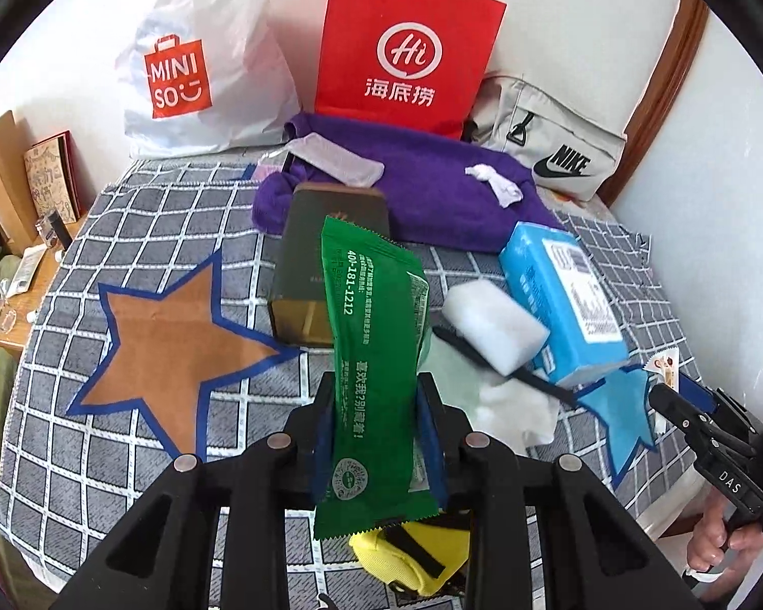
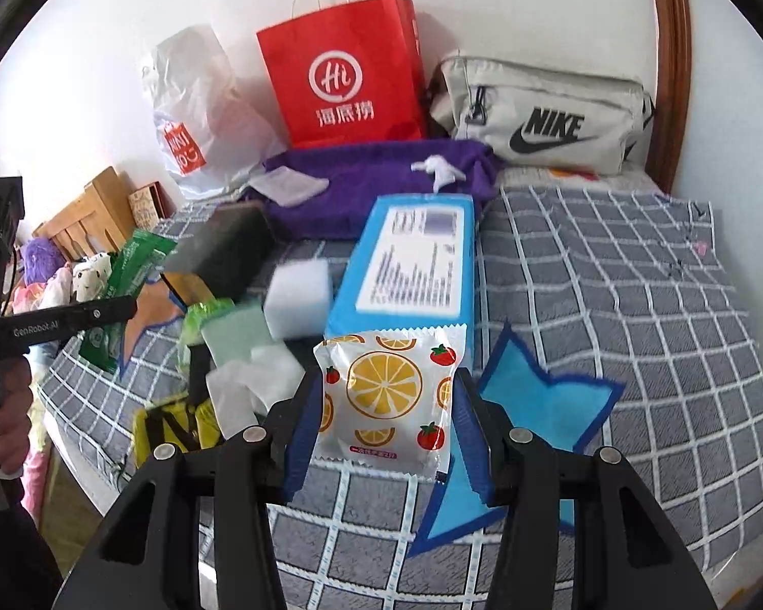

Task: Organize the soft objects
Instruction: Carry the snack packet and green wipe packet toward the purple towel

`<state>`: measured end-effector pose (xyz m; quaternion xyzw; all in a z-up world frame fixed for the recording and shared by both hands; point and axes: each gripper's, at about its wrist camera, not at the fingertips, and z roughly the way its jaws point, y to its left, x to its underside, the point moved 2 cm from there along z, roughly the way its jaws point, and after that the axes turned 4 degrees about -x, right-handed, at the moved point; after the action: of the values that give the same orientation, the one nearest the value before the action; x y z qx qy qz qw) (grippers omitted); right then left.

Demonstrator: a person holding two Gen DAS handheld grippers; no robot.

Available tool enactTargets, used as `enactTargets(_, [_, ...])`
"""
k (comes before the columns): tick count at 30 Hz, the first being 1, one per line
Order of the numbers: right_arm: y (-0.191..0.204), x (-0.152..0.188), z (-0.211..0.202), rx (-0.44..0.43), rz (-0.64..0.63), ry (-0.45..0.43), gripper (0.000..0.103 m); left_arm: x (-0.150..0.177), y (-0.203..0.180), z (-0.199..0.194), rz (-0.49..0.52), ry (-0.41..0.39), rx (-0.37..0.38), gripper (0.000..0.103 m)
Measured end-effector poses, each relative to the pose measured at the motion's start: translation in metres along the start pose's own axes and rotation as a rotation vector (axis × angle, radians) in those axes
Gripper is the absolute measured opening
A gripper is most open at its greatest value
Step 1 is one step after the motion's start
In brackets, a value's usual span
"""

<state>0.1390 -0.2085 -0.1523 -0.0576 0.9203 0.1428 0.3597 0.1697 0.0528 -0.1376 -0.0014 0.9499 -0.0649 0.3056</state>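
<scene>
My left gripper (image 1: 376, 406) is shut on a long green foil packet (image 1: 376, 345) and holds it upright above the checked bedspread (image 1: 127, 457). My right gripper (image 2: 384, 396) is shut on a white sachet printed with orange slices and strawberries (image 2: 386, 396), lifted over the bed. A blue tissue pack (image 2: 412, 264), a white sponge block (image 2: 297, 297), a pale green pad (image 2: 234, 338), crumpled white tissue (image 2: 244, 391) and a yellow pouch (image 1: 417, 554) lie between the two grippers. The same green packet (image 2: 127, 274) shows at the left of the right wrist view.
A dark box (image 1: 325, 264) lies by a purple towel (image 1: 432, 193). Against the wall stand a red paper bag (image 1: 407, 46), a white plastic bag (image 1: 198, 66) and a grey Nike bag (image 1: 549, 147). Brown star (image 1: 178, 356) and blue star (image 2: 534, 406) patches mark the spread. A wooden bedside table (image 1: 15, 305) sits left.
</scene>
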Motion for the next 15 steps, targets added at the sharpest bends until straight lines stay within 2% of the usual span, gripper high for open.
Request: enactTargets(15, [0.008, -0.065, 0.006, -0.022, -0.045, -0.053, 0.049, -0.044, 0.004, -0.012, -0.031, -0.045, 0.045, 0.028])
